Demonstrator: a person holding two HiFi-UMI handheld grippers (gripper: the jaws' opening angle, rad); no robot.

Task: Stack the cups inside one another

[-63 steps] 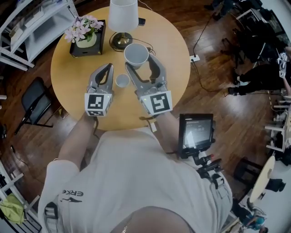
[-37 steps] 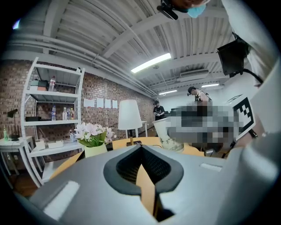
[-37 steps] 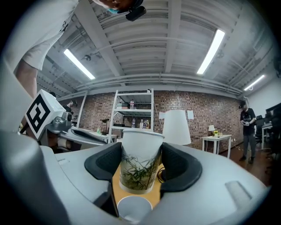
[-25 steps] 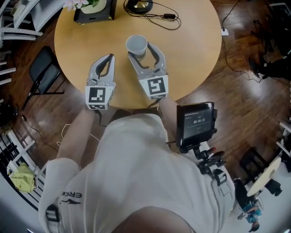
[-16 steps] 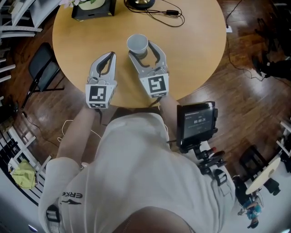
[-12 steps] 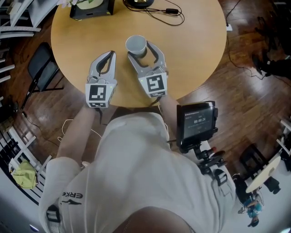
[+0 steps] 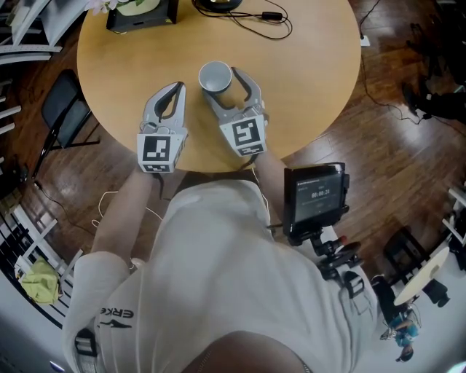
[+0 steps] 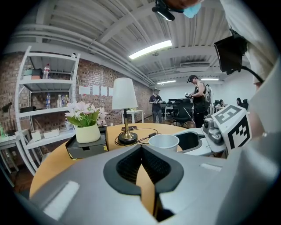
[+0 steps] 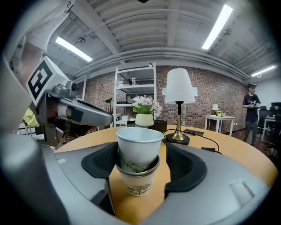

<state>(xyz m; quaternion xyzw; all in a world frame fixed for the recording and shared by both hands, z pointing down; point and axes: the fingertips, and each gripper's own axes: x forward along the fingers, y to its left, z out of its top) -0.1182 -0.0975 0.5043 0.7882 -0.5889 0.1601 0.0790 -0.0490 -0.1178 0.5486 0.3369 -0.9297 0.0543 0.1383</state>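
On the round wooden table [image 7: 306, 80], just left of centre in the upper part of the head view, one white paper cup sits nested in another. The right gripper view shows the upper cup [image 9: 138, 147] pushed partway down into the lower cup [image 9: 137, 182], which has a printed pattern and stands upright on the tabletop. The right gripper [image 7: 222, 84] reaches in from below with a jaw on either side of the pair. Its jaws have just been opening and stand wide, and the pads [image 9: 186, 169] do not press on the cups; a clear gap shows on the right side.

The left gripper [image 7: 175, 91] lies to the left of the cups, near but apart from them. Its jaws are fully together with nothing between them. At the table's far edge, top of the head view, lies a black cable [image 7: 247, 18]. The right gripper view shows a lamp [image 9: 178, 99] and a flower pot [image 9: 144, 118] beyond the cups
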